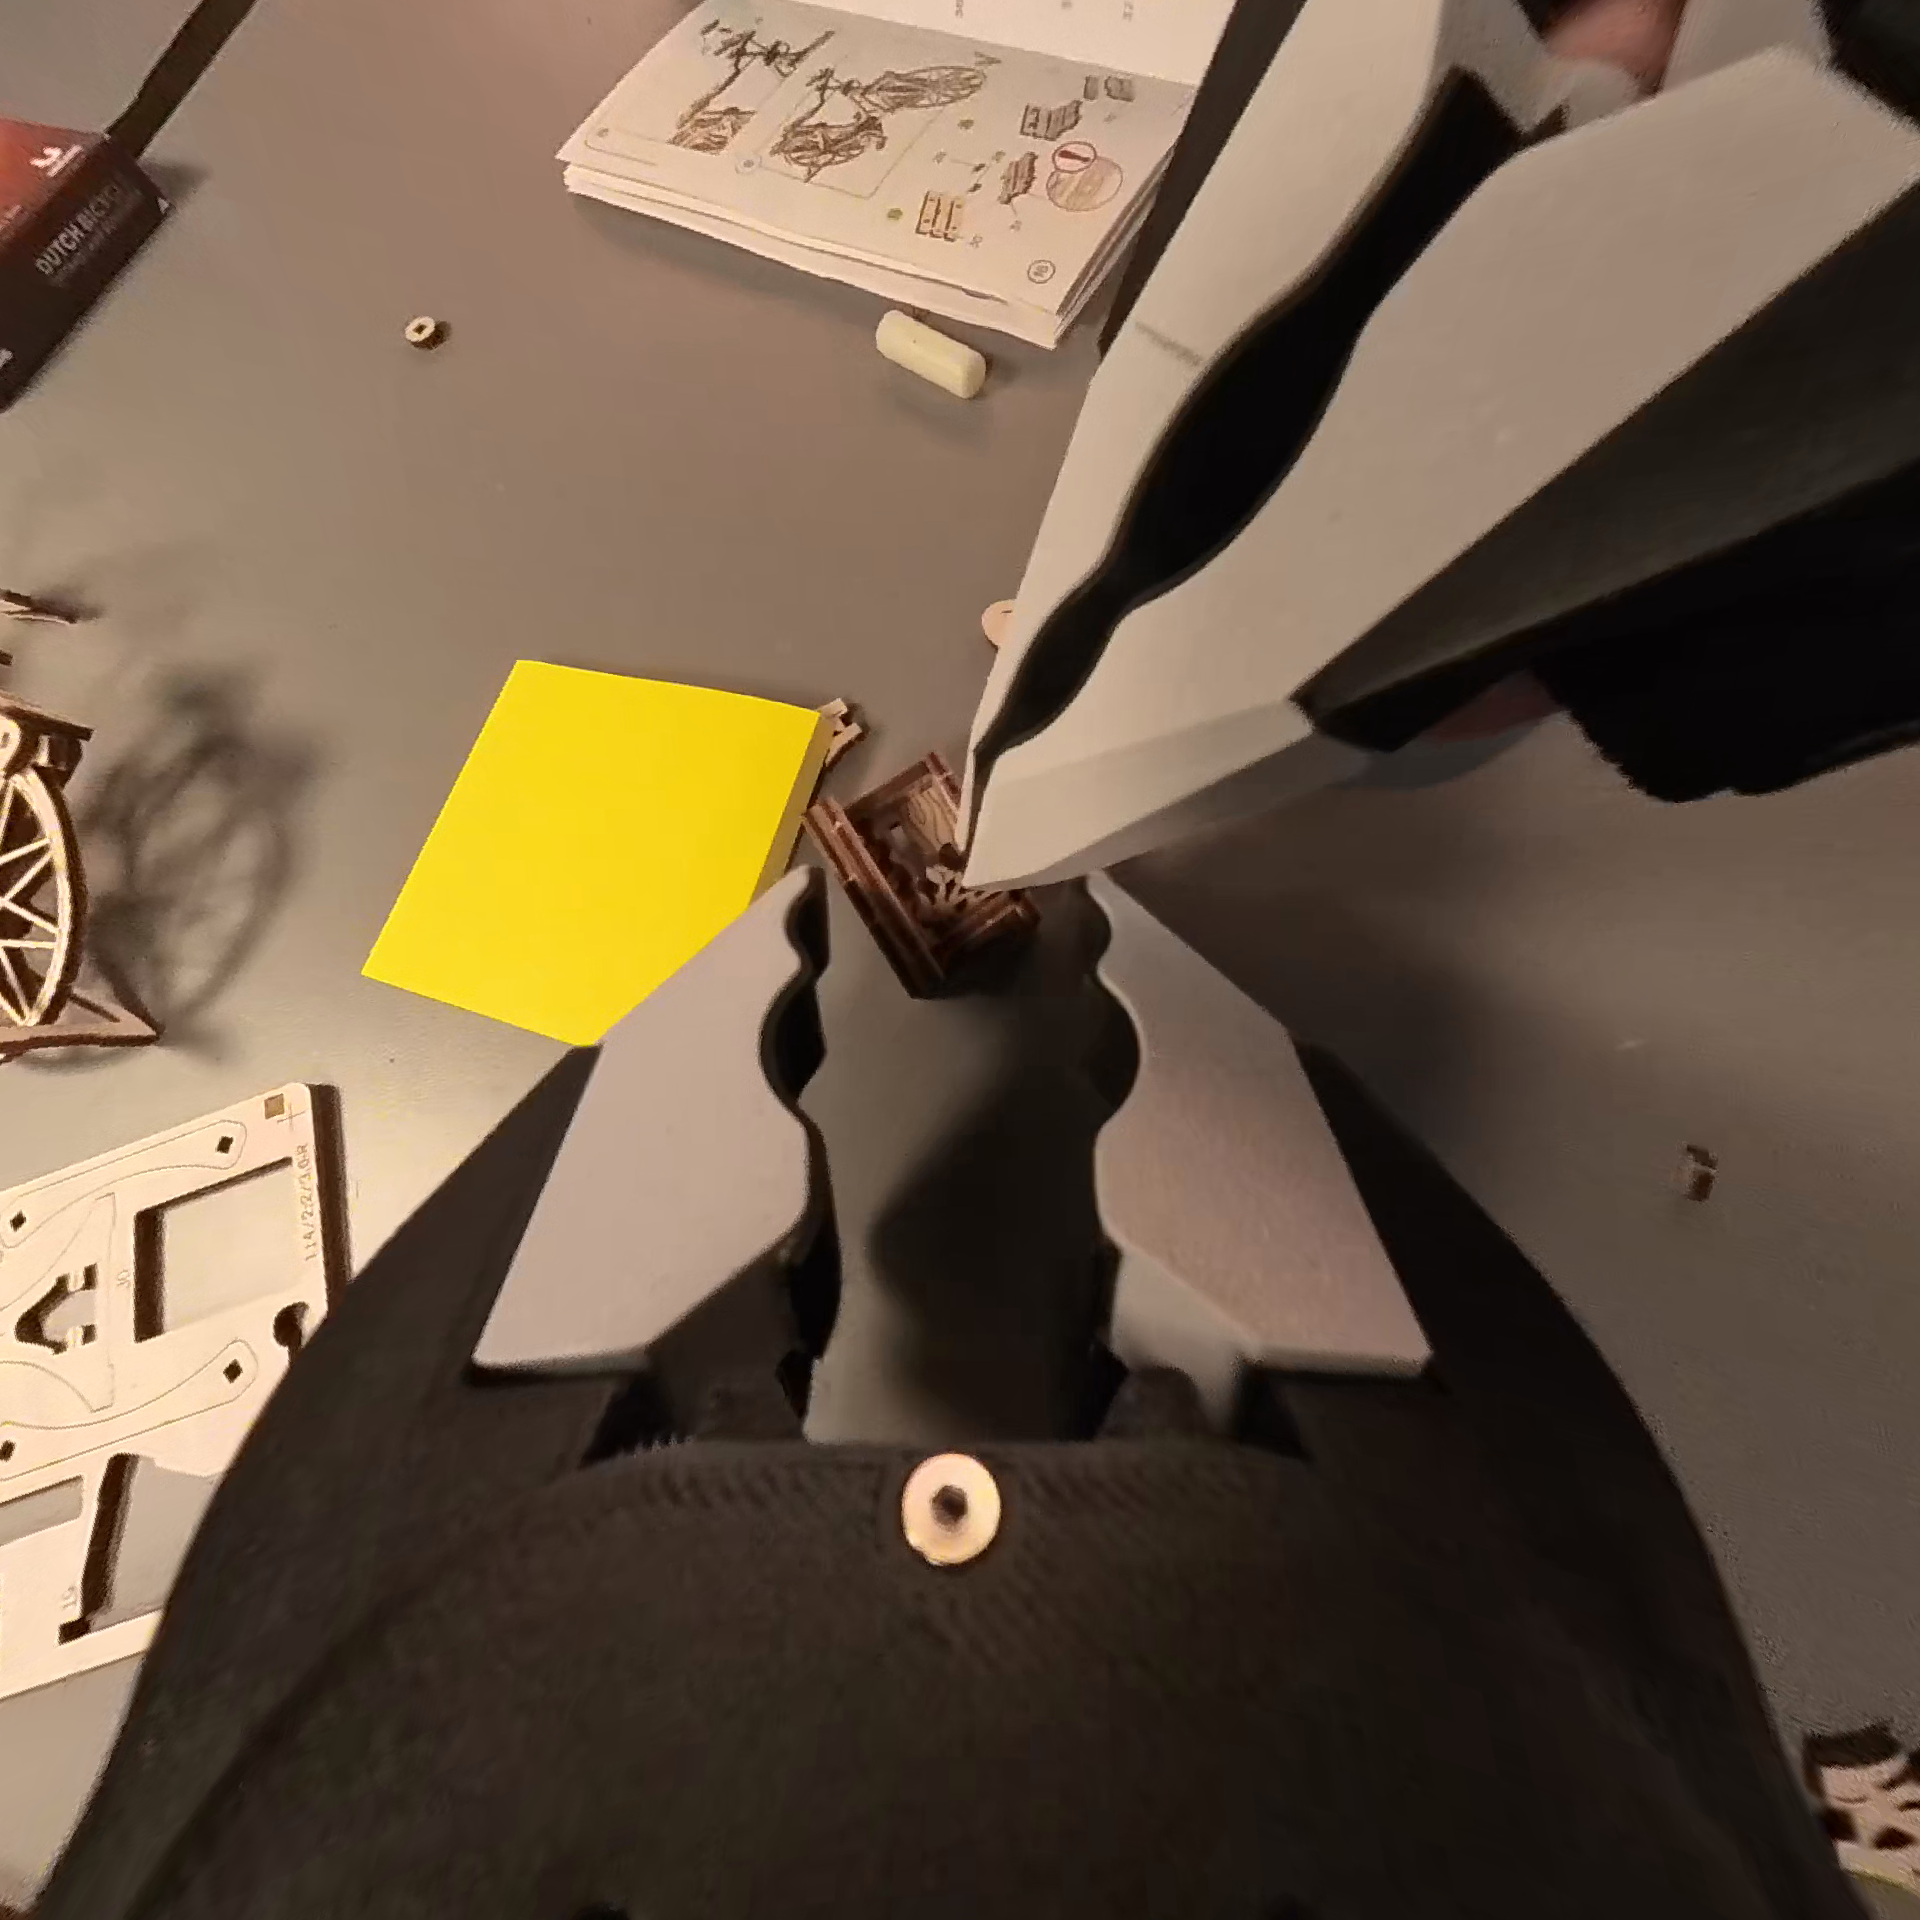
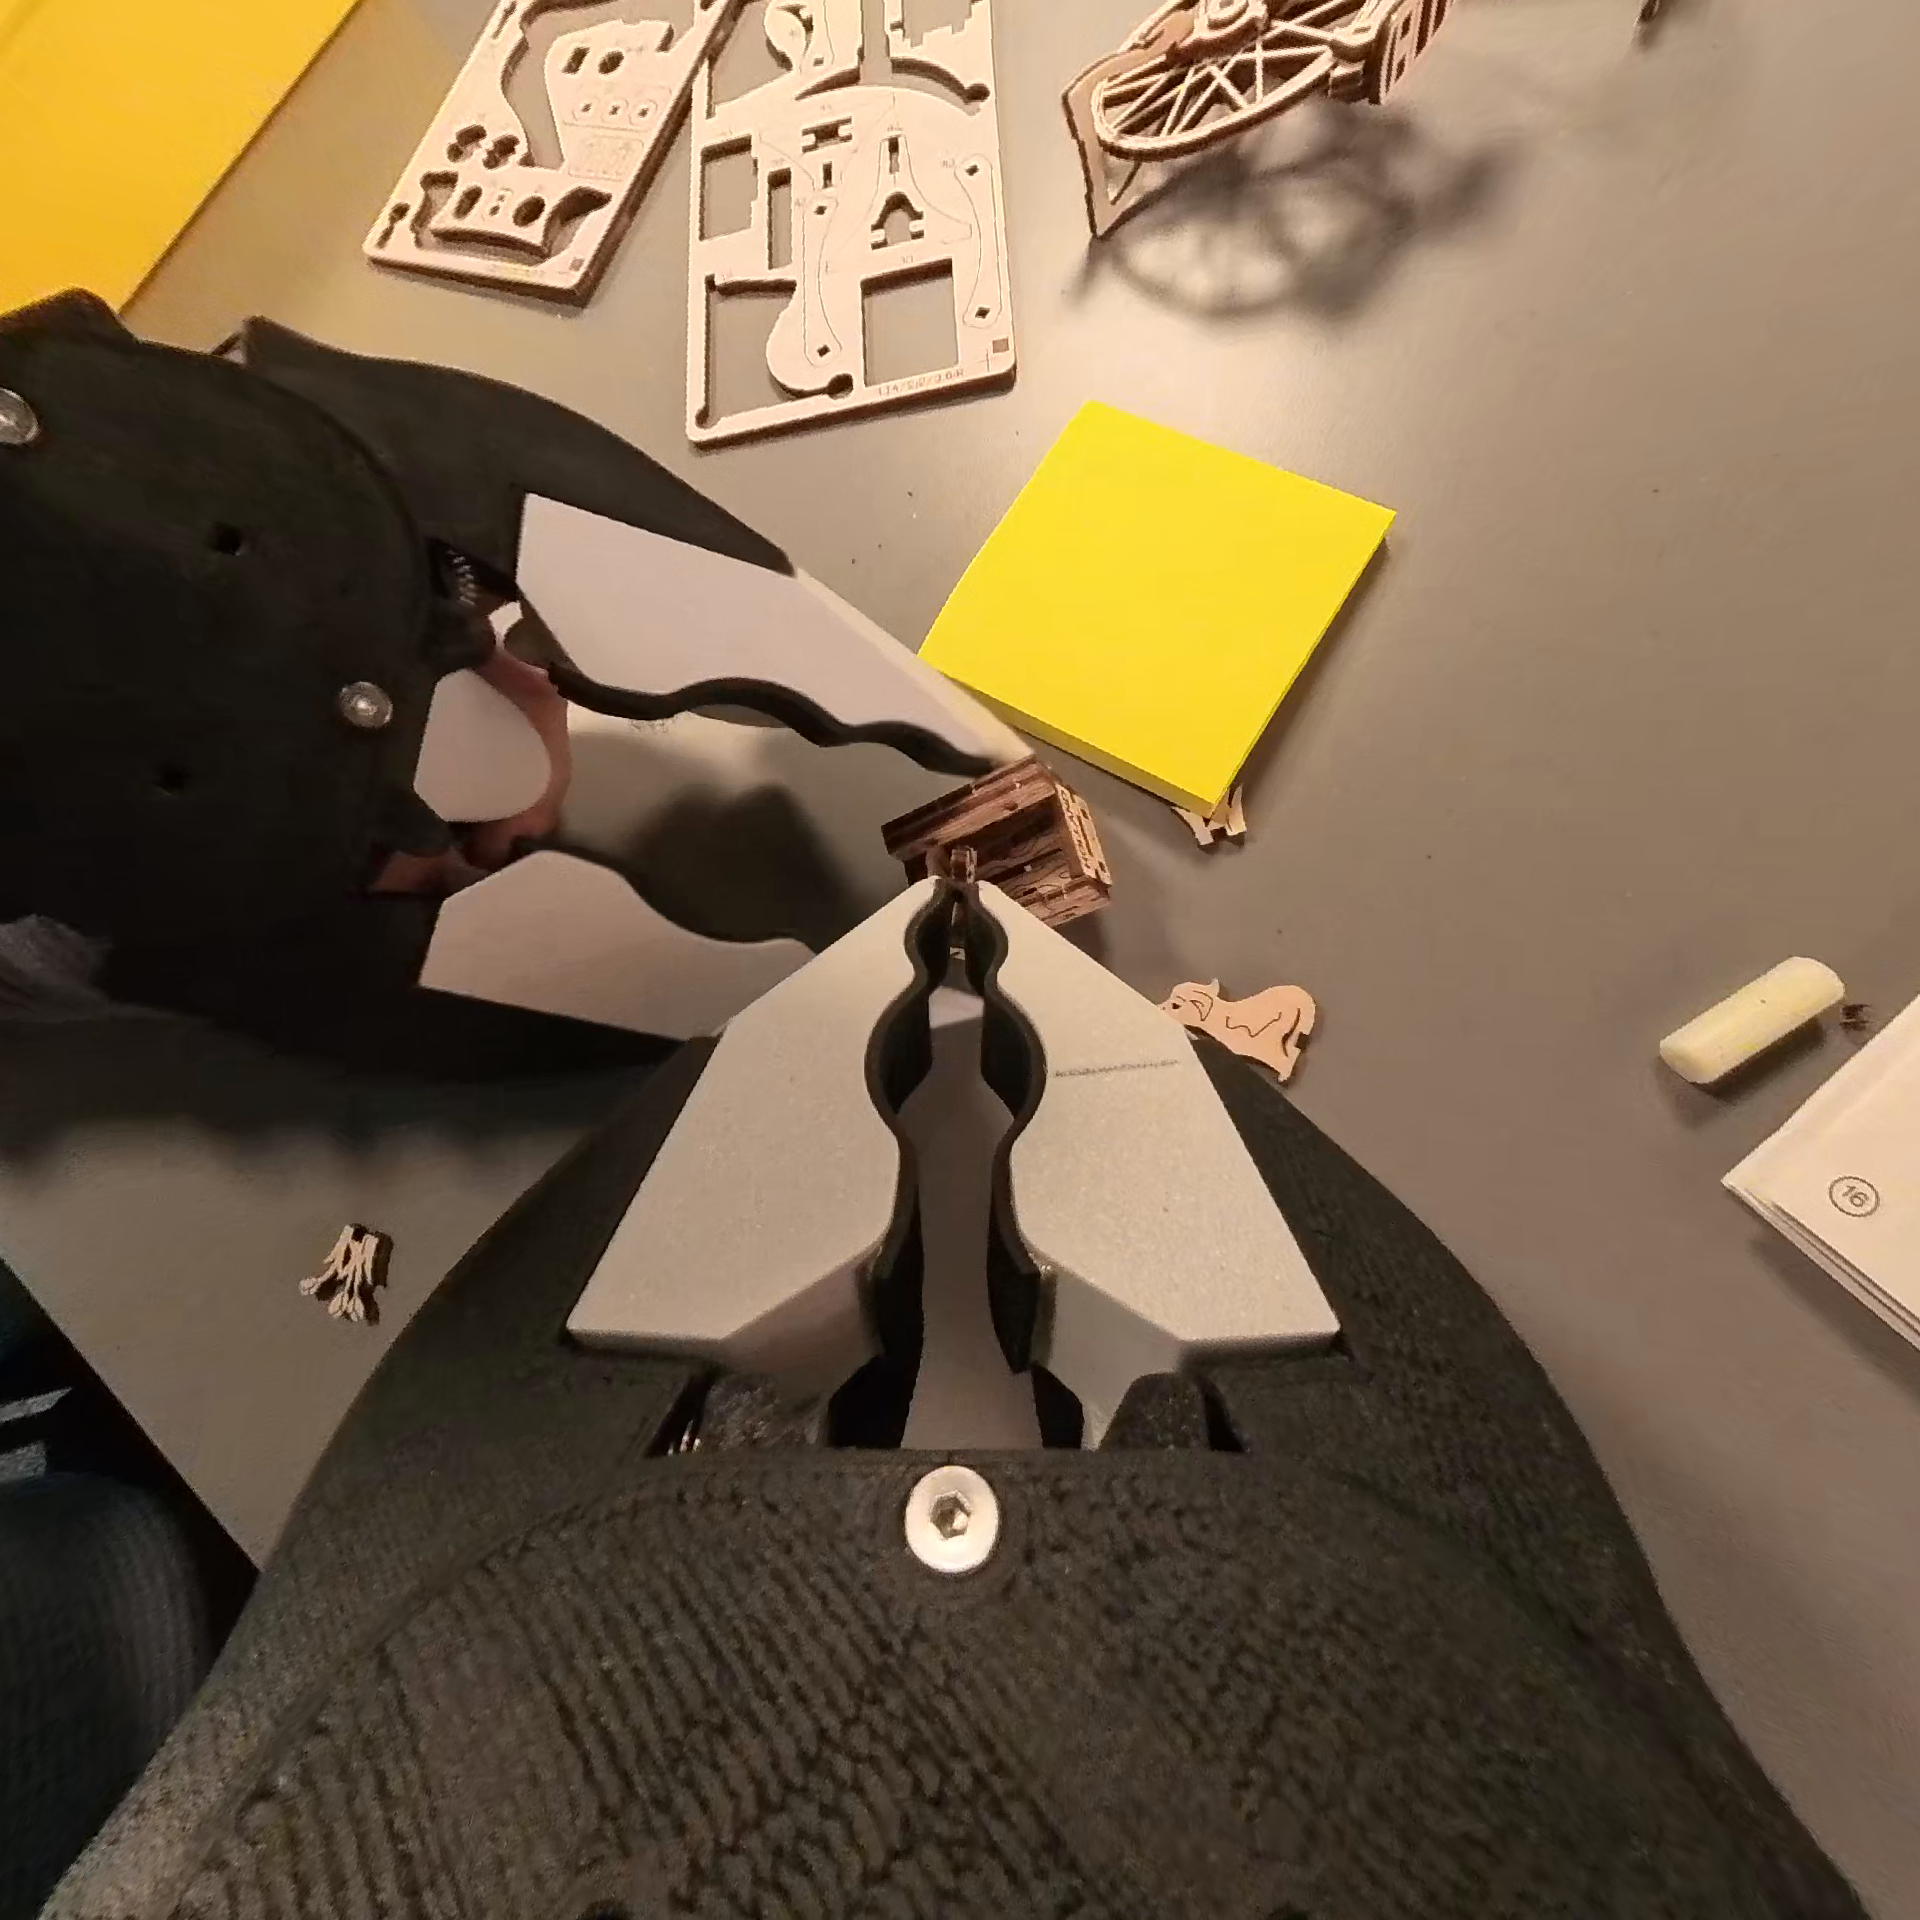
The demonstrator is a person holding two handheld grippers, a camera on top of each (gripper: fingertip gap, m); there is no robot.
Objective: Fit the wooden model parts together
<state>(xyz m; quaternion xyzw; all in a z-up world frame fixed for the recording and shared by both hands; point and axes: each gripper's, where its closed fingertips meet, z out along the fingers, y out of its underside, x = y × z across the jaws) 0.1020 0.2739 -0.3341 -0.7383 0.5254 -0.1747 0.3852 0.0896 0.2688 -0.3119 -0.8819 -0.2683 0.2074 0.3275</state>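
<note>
A small dark wooden box-like assembly lies on the grey table beside a yellow note pad. My left gripper is open, with its fingertips on either side of the assembly; one tip touches its edge. In the right wrist view the assembly sits just beyond my right gripper, which is shut on a tiny wooden piece and holds it against the assembly. The right gripper comes in from the upper right in the left wrist view. The left gripper's upper finger reaches the assembly's corner.
The yellow note pad, punched wooden sheets, a partly built wheeled model, an instruction booklet, a pale wax stick and a dark box lie around. Loose wooden bits are scattered nearby. Less than 4 cm separates the two grippers' tips. The pale wax stick is about 12 cm from my left fingertips. The right camera catches it too, in the right wrist view.
</note>
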